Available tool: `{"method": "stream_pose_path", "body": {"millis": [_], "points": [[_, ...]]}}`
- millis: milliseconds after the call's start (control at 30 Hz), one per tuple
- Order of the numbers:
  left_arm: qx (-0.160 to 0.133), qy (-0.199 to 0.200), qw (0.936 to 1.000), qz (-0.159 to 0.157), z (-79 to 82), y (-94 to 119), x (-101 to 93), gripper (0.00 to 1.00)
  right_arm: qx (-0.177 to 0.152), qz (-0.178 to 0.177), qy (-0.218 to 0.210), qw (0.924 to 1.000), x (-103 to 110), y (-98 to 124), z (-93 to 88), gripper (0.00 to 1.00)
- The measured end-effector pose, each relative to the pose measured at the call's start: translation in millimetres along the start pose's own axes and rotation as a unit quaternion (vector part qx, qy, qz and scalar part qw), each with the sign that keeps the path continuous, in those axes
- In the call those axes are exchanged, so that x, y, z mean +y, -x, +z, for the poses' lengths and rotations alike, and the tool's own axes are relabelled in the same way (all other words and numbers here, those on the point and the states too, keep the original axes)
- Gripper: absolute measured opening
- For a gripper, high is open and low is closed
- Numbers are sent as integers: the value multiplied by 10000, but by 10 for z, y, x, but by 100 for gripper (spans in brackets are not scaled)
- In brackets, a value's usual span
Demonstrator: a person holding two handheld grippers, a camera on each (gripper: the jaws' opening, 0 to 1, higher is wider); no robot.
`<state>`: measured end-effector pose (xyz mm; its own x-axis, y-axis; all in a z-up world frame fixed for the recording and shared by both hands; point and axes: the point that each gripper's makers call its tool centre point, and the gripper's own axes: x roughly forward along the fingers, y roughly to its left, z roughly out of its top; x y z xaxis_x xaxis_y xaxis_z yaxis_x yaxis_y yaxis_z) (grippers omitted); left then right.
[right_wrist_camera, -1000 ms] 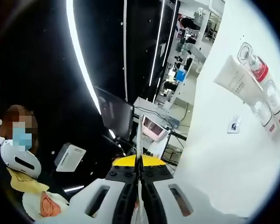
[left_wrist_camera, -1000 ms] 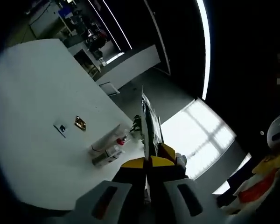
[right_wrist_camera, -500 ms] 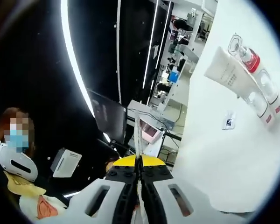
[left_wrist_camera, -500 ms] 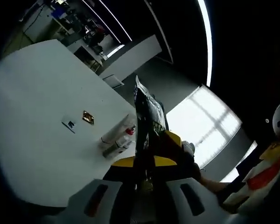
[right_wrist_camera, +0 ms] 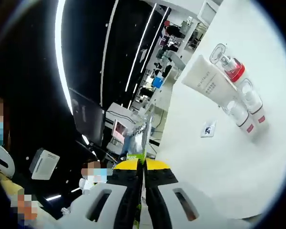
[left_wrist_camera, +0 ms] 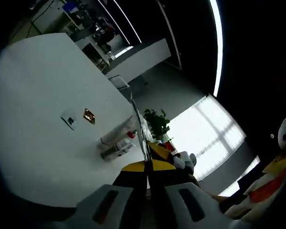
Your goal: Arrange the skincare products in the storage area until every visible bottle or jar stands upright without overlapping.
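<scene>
My left gripper point(left_wrist_camera: 148, 166) is shut on a thin flat packet point(left_wrist_camera: 139, 128), seen edge-on above the jaws. Beyond it on the white table point(left_wrist_camera: 38, 95) lies a tight cluster: a white tube point(left_wrist_camera: 112, 136), a red-collared bottle point(left_wrist_camera: 131, 134) and clear bottles point(left_wrist_camera: 112, 151). My right gripper point(right_wrist_camera: 144, 164) is shut on a thin flat packet point(right_wrist_camera: 145, 138), held well off the table. To its upper right I see the white tube point(right_wrist_camera: 207, 83), the red-collared bottle point(right_wrist_camera: 231, 69) and two clear bottles with red bands point(right_wrist_camera: 248, 112), apparently lying side by side.
A small white tag point(left_wrist_camera: 69, 120) and a gold-brown piece point(left_wrist_camera: 89, 115) rest on the table left of the cluster. The tag point(right_wrist_camera: 209, 130) also sits below the tube. A potted plant point(left_wrist_camera: 157, 123), a bright window and people stand beyond the table edge.
Both cameras shifted. The left packet, broadside half a second ago, now shows edge-on. The product cluster has kept its place on the table.
</scene>
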<state>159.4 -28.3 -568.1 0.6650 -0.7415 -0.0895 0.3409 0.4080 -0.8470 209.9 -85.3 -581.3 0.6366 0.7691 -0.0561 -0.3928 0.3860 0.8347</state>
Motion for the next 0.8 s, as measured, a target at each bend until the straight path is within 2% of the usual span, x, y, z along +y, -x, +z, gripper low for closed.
{"method": "stream_pose_path", "body": {"millis": [100,167,233,367,467,667,800], "points": [[-27,92,9999,54,-25,-11,37,0,-94,40,406,9991,0,18,14,6],[-32,139,9999,88,-40,-19,48,0,-1,6,736,9973,-41,43,-10,10],[-61,190,9997,140,-44,-42,76,0,136,85,948,9954,-47,62,-56,18],[-121,302,9992,226,-47,-144,203,0,245,70,991,9947,-80,97,-102,35],[-202,456,9984,272,-32,-222,301,0,321,29,1000,9945,-132,130,-123,43],[-145,551,9971,514,-75,-356,565,0,437,-130,1172,9921,-209,181,-137,58],[-55,570,9953,780,-138,-386,774,0,513,-115,1186,9916,-205,220,-141,57]]}}
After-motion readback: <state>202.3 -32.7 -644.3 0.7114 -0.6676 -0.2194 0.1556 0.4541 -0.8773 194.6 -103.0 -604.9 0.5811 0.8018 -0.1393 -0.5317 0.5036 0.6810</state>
